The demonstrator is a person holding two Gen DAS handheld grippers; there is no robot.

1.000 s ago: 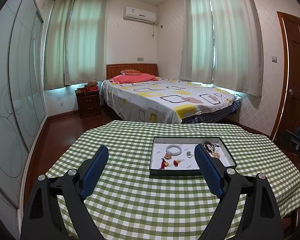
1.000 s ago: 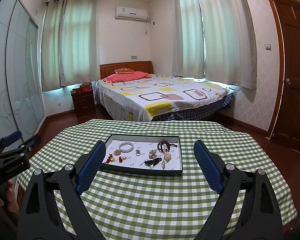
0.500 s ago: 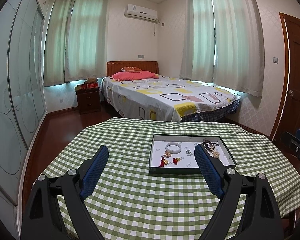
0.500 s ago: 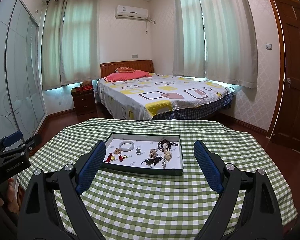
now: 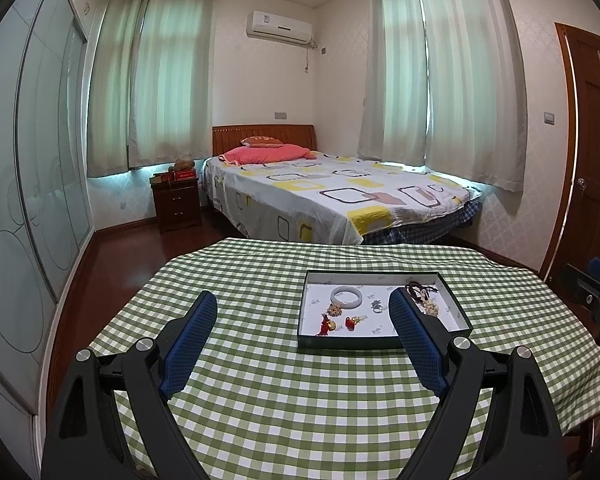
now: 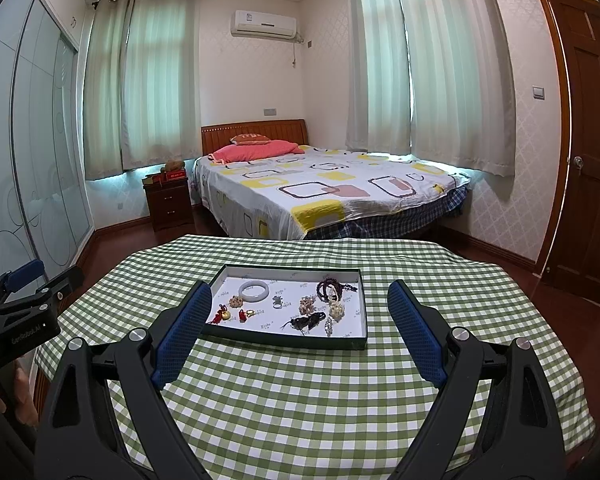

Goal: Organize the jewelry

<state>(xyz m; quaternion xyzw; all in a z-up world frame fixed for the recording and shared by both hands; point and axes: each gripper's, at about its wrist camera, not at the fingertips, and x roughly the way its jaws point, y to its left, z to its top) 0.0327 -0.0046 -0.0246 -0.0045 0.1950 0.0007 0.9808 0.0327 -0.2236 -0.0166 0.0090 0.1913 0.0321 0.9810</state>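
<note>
Jewelry lies loose in a shallow dark-rimmed tray on a table under a green checked tablecloth. A pale jade bangle sits at the far left, a dark beaded bracelet at the far right, red charms near the left wall. The small pieces between them are too fine to name. The left gripper hangs above the cloth, fingers spread wide and holding nothing; in its view the right finger hides the tray's right part. The right gripper is likewise spread and empty, its left finger covering the tray's near-left corner.
</note>
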